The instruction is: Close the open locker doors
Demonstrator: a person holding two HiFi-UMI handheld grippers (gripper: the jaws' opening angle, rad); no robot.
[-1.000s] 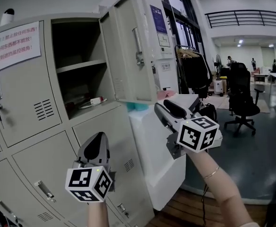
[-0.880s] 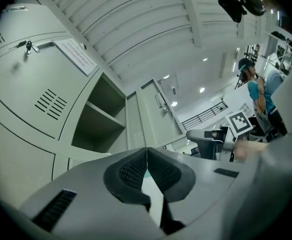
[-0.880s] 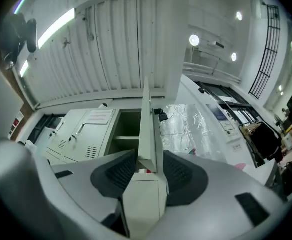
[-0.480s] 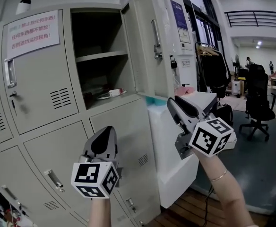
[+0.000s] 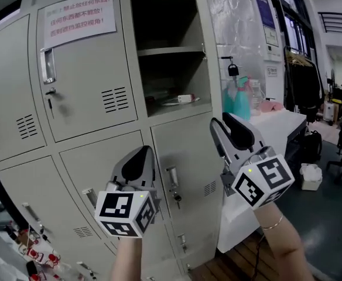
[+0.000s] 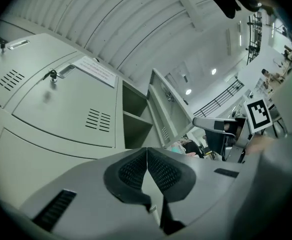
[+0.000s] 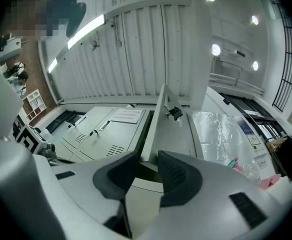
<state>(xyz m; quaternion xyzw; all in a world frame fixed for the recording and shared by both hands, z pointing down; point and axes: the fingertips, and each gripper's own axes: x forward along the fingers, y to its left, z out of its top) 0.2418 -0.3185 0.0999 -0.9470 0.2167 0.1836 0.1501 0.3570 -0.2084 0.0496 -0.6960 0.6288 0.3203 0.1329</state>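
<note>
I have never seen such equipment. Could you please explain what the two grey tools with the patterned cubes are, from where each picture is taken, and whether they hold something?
A person holds a two-jaw gripper in each hand; the cube with square markers is part of it. The head view comes from a camera on the person's head: the left gripper is at its left, the right gripper at its right. The other two pictures come from cameras riding on each gripper, looking along its jaws. In front stand grey lockers. One locker is open, its door swung out; a small white item lies on its shelf. The left gripper's jaws are together, holding nothing. The right gripper's jaws stand apart, have just been opening, with nothing between them.
</note>
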